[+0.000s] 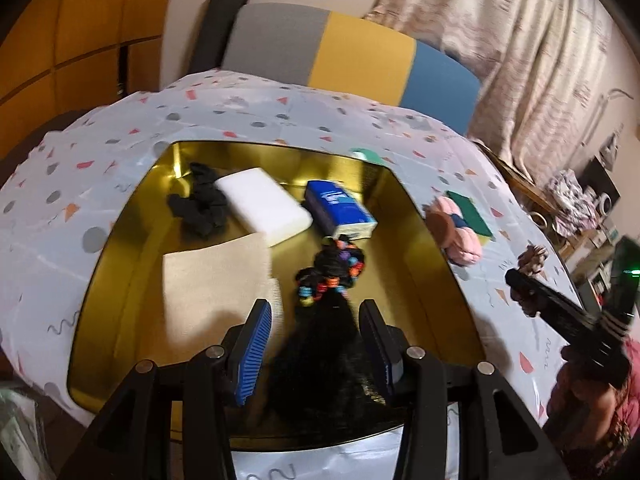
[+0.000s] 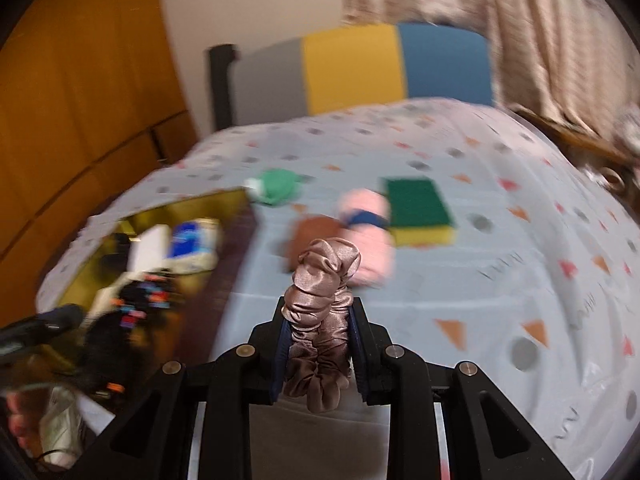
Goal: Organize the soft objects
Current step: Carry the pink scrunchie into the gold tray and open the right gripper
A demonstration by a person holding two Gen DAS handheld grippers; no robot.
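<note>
Left claw: spread, hung over gold tray; black tassel between the blue pads, contact with either pad not discernible.
Just ahead of that claw, inside the tray: black bundle with coloured beads, joined to the tassel. Farther ahead: blue tissue pack, white sponge, black cloth. Ahead-left: beige folded cloth.
Right claw: pressed together on mauve satin scrunchie, raised above patterned tablecloth; also seen at the right edge of the left view.
Ahead of the right claw, on the tablecloth, outside the tray: brown piece and pink roll with blue band, side by side; green-and-yellow scouring sponge just right of the roll; green item ahead-left, near the tray's far corner.
Left of the right claw: tray with its contents, blurred.
</note>
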